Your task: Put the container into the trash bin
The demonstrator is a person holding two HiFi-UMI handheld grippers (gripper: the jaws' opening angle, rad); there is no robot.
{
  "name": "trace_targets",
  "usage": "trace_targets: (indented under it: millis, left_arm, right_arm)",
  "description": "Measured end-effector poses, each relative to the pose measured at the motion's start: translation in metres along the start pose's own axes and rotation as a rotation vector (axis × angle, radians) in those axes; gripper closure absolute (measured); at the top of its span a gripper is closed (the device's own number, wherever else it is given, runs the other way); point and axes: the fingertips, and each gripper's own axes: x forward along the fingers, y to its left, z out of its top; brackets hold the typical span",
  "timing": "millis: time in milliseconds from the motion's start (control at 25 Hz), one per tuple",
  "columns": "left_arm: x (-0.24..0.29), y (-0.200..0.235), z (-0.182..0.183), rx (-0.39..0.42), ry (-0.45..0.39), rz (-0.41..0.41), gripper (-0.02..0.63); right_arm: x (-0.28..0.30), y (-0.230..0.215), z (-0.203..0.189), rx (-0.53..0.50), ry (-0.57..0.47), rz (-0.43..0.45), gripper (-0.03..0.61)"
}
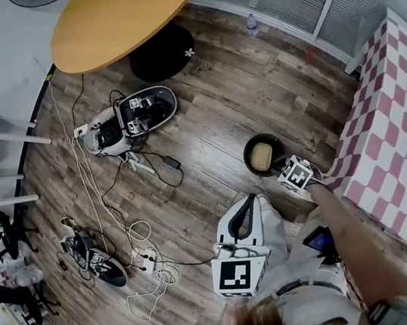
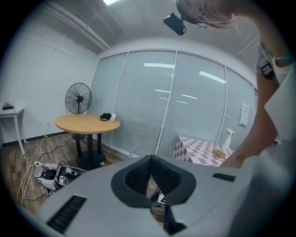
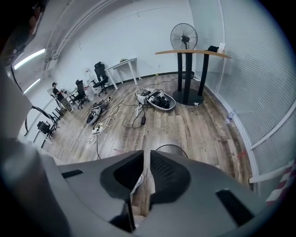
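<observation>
Nearest me, at lower centre of the head view, the left claw (image 2: 151,159) has its tips together and holds nothing. At the lower-right rim of the bin (image 1: 247,160), the right claw (image 3: 147,156) shows a narrow slit between its jaws, empty. I see the yellow container (image 1: 261,156) inside the bin, beside the checked bench (image 1: 397,127).

The right forearm (image 1: 354,241) stretches forward, bare, away from the body. It carries the right gripper (image 3: 147,159), which tilts steeply downward. Its jaws stand a narrow slit apart with nothing between them. The left gripper (image 2: 150,159) is held close in front of the torso and points forward, slightly downward. Its jaw tips meet, and it holds nothing.
</observation>
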Motion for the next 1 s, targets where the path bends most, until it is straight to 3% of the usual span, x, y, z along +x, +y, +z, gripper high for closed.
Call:
trace_targets:
  millis: [240,600,1000]
  left_arm:
    - [-0.004,0.003,0.003,0.009,-0.009,0.018,0.607]
    - [-0.008,-0.001,0.012,0.028,-0.032,0.014,0.607]
    - [-0.002,-0.016,0.022,0.054,-0.046,-0.018,0.607]
  right_arm:
    - [-0.020,0.015,0.013,-0.017,-0.056,0.038,0.580]
    - [-0.057,0.030,0.045,-0.050,-0.165,0.065,0.584]
    - [-0.149,0.058,0.110,-0.136,-0.417,0.105,0.584]
